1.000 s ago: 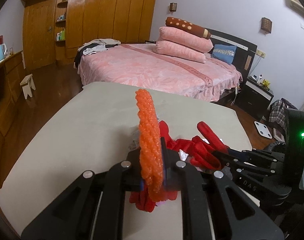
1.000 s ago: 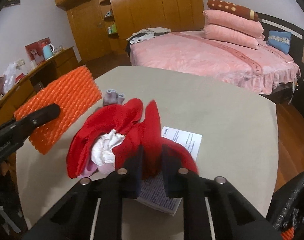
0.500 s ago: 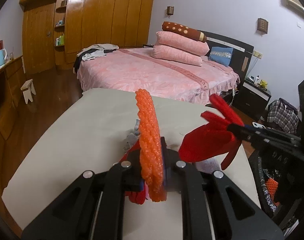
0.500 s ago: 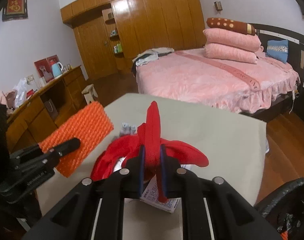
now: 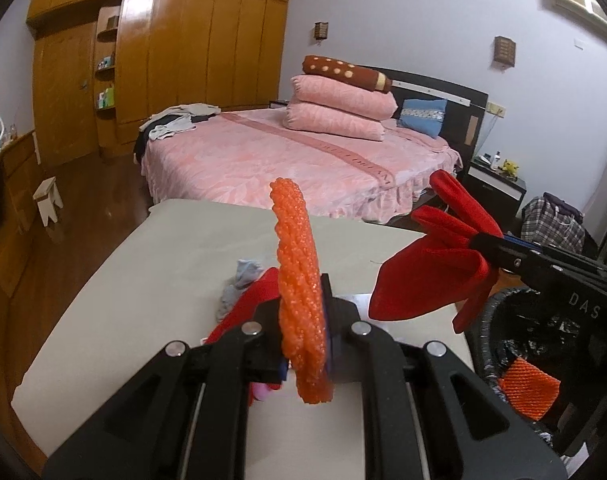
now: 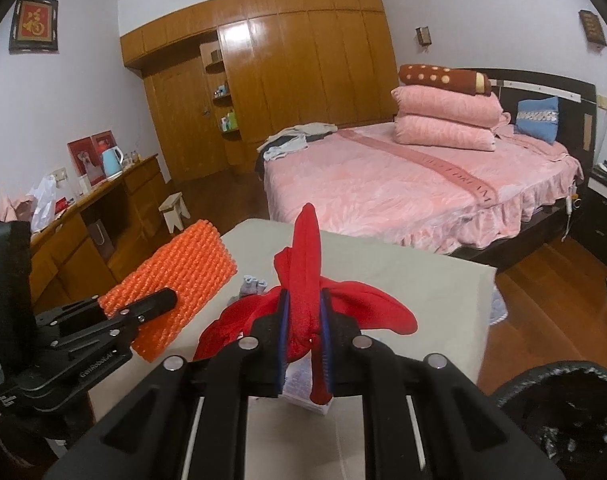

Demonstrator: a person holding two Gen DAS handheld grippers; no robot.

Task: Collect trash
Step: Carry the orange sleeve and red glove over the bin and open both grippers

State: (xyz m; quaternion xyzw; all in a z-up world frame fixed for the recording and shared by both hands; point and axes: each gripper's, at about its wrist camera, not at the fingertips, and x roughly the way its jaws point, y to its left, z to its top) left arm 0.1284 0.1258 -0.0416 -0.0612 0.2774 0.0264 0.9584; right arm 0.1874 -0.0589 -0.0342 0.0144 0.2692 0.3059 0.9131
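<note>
Left gripper (image 5: 305,320) clamped on orange foam (image 5: 299,292), right gripper (image 6: 303,328) clamped on red cloth (image 6: 307,280). Carry both over bin (image 5: 503,332); keep grips tight until above opening.

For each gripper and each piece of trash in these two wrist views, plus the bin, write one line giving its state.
left gripper: shut on the orange foam net.
orange foam net: held on edge, clear of the table.
right gripper: shut on the red cloth.
red cloth: lifted, hanging from the jaws.
red pile: lying on the table.
grey scrap: lying on the table.
printed paper: flat on the table.
trash bin: open, black-lined, another orange net inside.
</note>
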